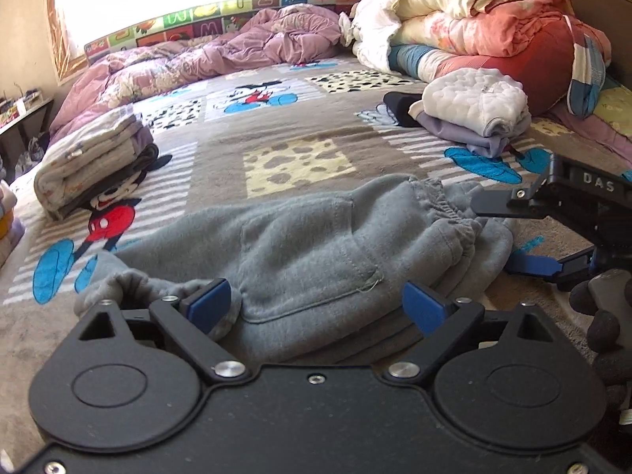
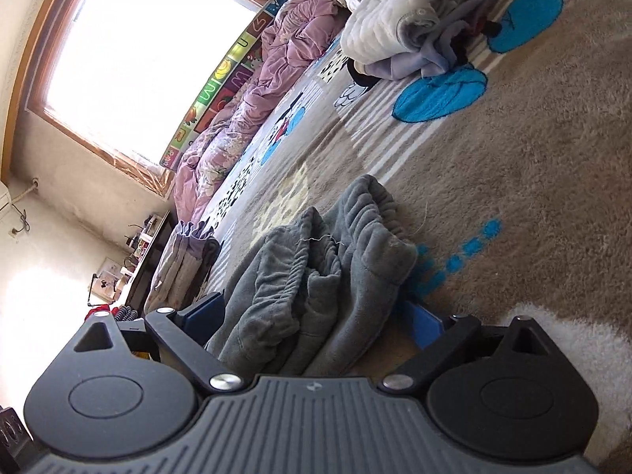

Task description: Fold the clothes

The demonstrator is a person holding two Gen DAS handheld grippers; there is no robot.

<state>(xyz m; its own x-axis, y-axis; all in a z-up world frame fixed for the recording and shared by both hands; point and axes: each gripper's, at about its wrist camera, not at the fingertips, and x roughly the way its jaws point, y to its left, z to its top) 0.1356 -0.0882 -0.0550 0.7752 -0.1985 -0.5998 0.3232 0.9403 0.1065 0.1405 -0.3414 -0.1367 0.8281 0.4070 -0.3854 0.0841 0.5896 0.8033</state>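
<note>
Grey sweatpants (image 1: 316, 245) lie folded over on the Mickey Mouse bedspread (image 1: 221, 166), waistband to the right. My left gripper (image 1: 318, 308) is open, its blue fingers on either side of the pants' near edge, low over the fabric. My right gripper (image 1: 509, 233) shows in the left wrist view at the right, open around the waistband end. In the right wrist view the pants (image 2: 316, 276) lie bunched between the open fingers of the right gripper (image 2: 316, 324), elastic waistband facing the camera.
A folded stack of white and lavender clothes (image 1: 470, 112) sits at the back right. A folded beige blanket (image 1: 91, 162) lies at the left. A purple duvet (image 1: 221, 55) and piled quilts (image 1: 486, 19) line the far side below the window.
</note>
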